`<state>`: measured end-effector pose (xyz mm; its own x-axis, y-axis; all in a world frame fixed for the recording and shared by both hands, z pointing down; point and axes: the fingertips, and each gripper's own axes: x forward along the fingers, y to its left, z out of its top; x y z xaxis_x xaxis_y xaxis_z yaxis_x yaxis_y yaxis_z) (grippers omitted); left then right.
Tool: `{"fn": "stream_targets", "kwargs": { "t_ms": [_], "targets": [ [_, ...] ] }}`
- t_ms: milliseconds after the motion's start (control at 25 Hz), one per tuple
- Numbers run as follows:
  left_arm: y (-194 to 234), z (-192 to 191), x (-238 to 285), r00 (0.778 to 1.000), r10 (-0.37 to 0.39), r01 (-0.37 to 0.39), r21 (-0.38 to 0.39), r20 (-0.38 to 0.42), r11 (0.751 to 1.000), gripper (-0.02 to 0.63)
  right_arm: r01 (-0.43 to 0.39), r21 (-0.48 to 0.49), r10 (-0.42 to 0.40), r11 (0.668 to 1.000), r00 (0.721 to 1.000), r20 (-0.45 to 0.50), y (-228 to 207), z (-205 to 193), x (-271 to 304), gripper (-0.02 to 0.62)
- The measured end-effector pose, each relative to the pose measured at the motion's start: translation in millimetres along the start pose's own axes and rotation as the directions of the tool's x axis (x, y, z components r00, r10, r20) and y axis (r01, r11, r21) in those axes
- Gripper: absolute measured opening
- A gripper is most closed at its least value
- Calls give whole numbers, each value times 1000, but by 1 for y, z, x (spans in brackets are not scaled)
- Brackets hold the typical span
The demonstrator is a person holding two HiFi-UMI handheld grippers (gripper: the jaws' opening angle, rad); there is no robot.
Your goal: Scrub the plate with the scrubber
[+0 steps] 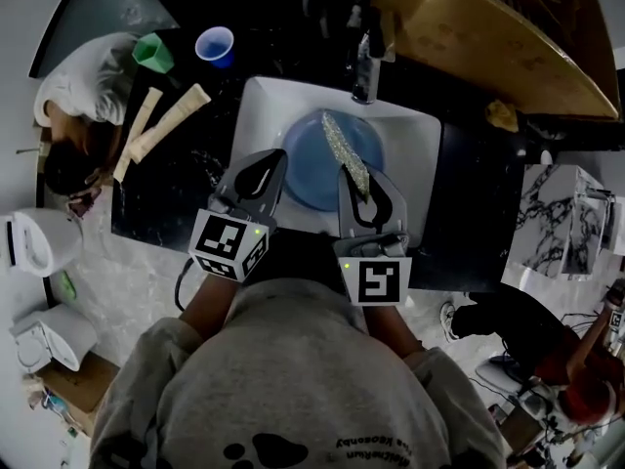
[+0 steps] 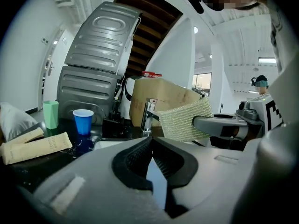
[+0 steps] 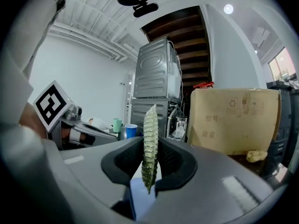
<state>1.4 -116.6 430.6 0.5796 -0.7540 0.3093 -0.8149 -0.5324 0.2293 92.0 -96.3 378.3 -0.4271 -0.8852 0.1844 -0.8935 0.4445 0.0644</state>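
Note:
A blue plate [image 1: 312,169] lies in the white sink [image 1: 259,96]. My right gripper [image 1: 359,179] is shut on a flat green-gold scrubber [image 1: 344,149], which stands on edge over the plate's middle and right. The right gripper view shows the scrubber [image 3: 150,139] edge-on between the jaws [image 3: 150,167]. My left gripper [image 1: 280,156] is shut, its tips at the plate's left rim. In the left gripper view its pads meet [image 2: 152,143], with plate blue showing through the gap behind them. Whether they pinch the rim I cannot tell. The scrubber [image 2: 184,120] hangs ahead to the right.
A faucet [image 1: 364,66] stands at the sink's back edge. On the black counter to the left are a blue cup [image 1: 215,45], a green cup [image 1: 153,52] and two long paper packets [image 1: 166,120]. A cardboard box [image 1: 488,37] and a yellow sponge [image 1: 503,115] sit at the right.

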Motion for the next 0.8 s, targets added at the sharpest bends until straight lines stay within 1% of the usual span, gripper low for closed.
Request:
{"fn": "stream_targets", "kwargs": {
  "t_ms": [280, 400, 520, 600, 640, 680, 800],
  "targets": [
    [12, -18, 23, 998, -33, 32, -21, -56, 999, 6, -22, -10, 22, 1000, 999, -38, 0, -19, 20, 72],
    [18, -27, 33, 996, -43, 40, -42, -82, 998, 6, -15, -7, 15, 1000, 999, -50, -3, -28, 28, 72],
    [22, -42, 44, 990, -65, 58, -57, -126, 997, 6, 1, 1, -1, 1000, 997, -84, -7, -41, 36, 72],
    [26, -51, 49, 985, -62, 54, -56, -162, 997, 8, 5, 1, -5, 1000, 996, -92, -10, -47, 41, 72],
    [28, -56, 52, 982, -60, 50, -57, -180, 997, 23, 4, 1, -3, 1000, 996, -95, -10, -50, 43, 72],
    [30, -61, 55, 978, -60, 49, -61, -197, 997, 53, 2, 1, -2, 1000, 995, -97, -11, -53, 46, 72],
    [33, -75, 63, 967, -65, 45, -86, -248, 995, 61, 2, 0, -2, 1000, 994, -112, -15, -63, 51, 72]
  ]
}}
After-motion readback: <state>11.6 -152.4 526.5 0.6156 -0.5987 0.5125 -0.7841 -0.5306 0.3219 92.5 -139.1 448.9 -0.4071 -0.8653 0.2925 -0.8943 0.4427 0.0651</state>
